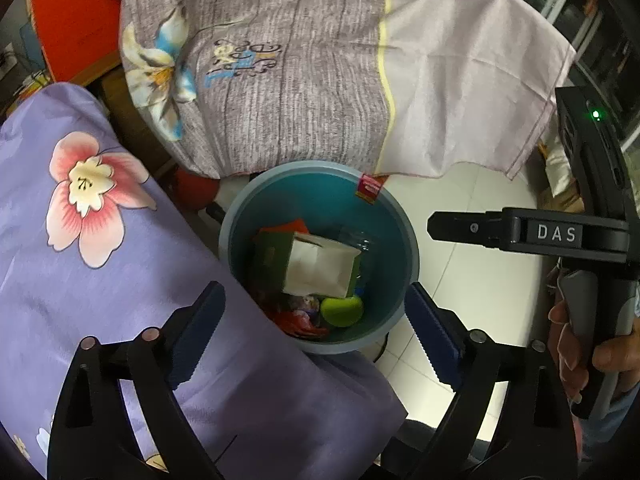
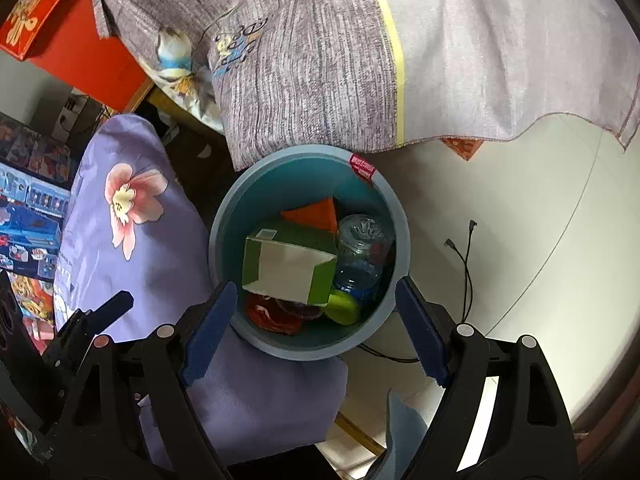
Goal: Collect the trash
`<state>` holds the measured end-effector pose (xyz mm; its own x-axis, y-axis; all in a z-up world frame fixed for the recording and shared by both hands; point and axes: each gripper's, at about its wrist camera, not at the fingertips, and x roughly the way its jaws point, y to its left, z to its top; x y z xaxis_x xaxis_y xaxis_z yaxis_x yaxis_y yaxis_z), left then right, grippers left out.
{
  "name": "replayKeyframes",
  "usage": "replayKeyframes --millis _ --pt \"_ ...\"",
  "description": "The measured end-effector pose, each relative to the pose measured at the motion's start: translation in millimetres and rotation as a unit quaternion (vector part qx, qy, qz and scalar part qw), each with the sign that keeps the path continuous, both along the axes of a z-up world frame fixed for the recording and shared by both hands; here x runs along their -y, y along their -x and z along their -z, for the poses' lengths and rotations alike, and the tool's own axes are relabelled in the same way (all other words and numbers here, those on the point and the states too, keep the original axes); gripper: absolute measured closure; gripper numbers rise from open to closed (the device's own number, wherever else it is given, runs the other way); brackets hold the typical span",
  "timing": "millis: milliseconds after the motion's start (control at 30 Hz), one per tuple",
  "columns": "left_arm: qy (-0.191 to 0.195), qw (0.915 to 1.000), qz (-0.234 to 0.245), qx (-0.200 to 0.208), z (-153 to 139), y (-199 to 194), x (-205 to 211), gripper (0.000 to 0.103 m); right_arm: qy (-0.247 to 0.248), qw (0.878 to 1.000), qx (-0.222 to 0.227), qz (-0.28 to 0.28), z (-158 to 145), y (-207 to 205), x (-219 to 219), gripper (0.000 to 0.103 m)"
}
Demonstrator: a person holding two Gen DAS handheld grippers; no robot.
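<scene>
The blue bin (image 2: 240, 208) stands on the pale tiled floor (image 2: 520, 220), hemmed in on two sides; a purple flowered cloth (image 2: 132, 208) bulges against its left rim and laps over the near edge, and a grey-and-lilac draped sheet (image 2: 360, 60) hangs over its far rim. A small red label (image 2: 362, 168) clips the rim on the far right. Inside the bin the trash lies piled: a green and white carton (image 2: 288, 268) on top, a clear plastic bottle (image 2: 362, 252) to its right, an orange wedge of card (image 2: 316, 214) behind, a lime-green object (image 2: 344, 309) and a crumpled red wrapper (image 2: 272, 316) at the near side.

The left hand-held gripper (image 1: 316, 336) hangs above the bin with its blue pads spread wide, nothing between them but the view down into the bin; the right hand-held gripper (image 2: 316, 328) is likewise released and empty, its pads straddling the bin's near rim from above. In the left wrist view the right tool's black finger marked DAS juts in from the right, and a person's hand (image 1: 584, 344) grips its handle.

A thin black cable (image 2: 466, 264) trails across the floor right of the bin; red boxes (image 2: 76, 48) sit at the far left.
</scene>
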<state>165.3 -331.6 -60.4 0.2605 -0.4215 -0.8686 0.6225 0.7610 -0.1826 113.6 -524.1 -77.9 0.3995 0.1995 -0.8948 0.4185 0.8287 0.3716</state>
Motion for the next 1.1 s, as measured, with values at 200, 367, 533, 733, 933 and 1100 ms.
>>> replayKeyframes --millis 200,367,533,733,933,1100 --pt "0.003 0.9998 -0.019 -0.003 0 1 -12 0.005 0.014 1.000 0.003 -0.003 -6 4 -5 0.018" --pt "0.006 0.9992 -0.039 0.011 -7 5 -26 0.004 0.023 1.000 0.005 -0.014 -9 10 -13 0.014" --pt "-0.004 0.9979 -0.057 0.030 -16 12 -41 0.004 0.041 0.998 0.015 -0.035 -15 19 -30 0.010" --pt "-0.005 0.9963 -0.075 0.042 -28 21 -61 0.004 0.073 0.994 0.042 -0.071 -31 31 -53 0.008" --pt "-0.006 0.9934 -0.100 0.057 -37 34 -83 0.004 0.077 0.991 0.061 -0.093 -42 44 -71 0.007" --pt "-0.003 0.9913 -0.115 0.064 -42 43 -101 0.004 0.096 0.989 0.062 -0.099 -48 52 -84 0.007"
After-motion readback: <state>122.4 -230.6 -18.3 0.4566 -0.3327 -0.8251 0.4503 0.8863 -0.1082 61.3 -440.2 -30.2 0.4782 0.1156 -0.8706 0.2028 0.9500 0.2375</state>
